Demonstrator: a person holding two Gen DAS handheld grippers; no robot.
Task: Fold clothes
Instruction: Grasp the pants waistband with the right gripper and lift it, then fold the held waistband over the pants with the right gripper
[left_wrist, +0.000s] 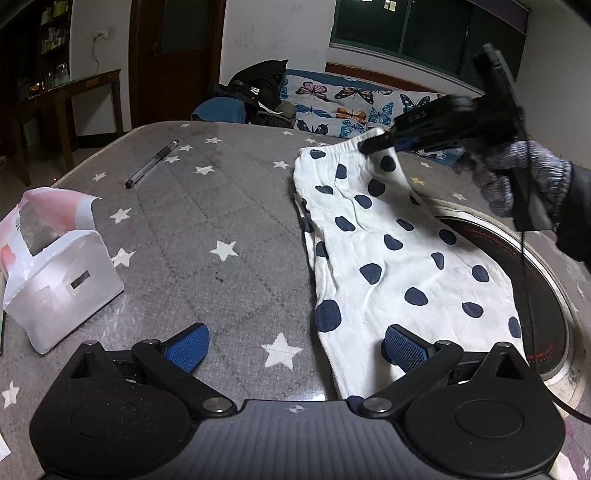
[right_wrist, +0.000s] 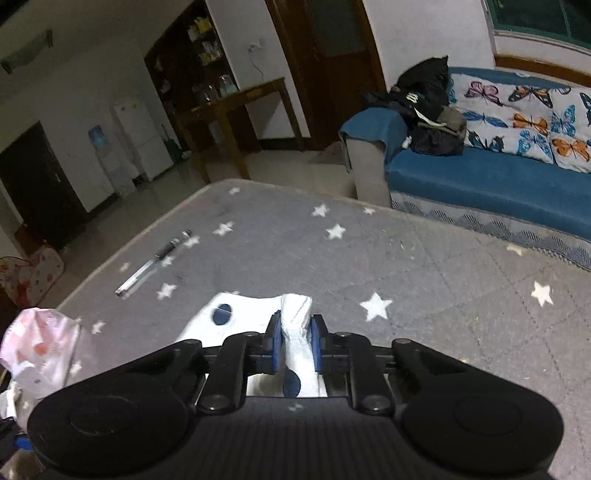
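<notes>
White cotton shorts with navy dots (left_wrist: 388, 254): your right gripper (right_wrist: 296, 341) is pinching only the waistband corner; it risks slipping. Your left gripper (left_wrist: 295, 345) is hovering open, holding nothing.

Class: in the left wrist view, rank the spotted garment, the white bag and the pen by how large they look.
1. spotted garment
2. white bag, though it sits near the camera
3. pen
</notes>
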